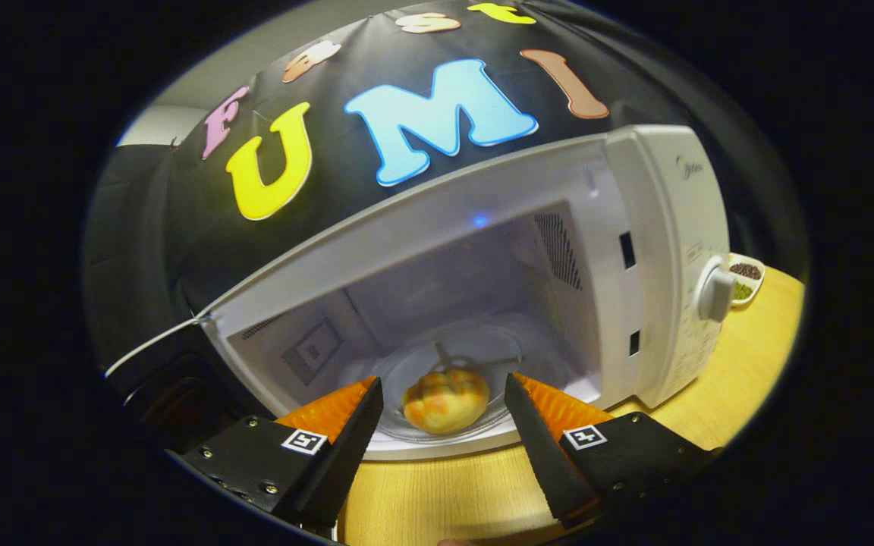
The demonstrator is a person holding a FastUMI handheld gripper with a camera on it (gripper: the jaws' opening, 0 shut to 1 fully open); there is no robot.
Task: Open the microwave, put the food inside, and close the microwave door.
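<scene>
One bun (446, 400) sits inside the microwave (657, 250), between the spread tongs (443, 398).

Microwave door (156, 394) dark, indistinct beside jaws.

The microwave (657, 250) is white outside and pale grey-white within, its side walls marked with dark perforated vent grids; the bun (446, 400) on its clear glass turntable (475, 356) is golden-brown with paler patches; the table (740, 379) is light yellow wood with fine grain; a small white dish (748, 279) holds dark brown and green bits.
</scene>
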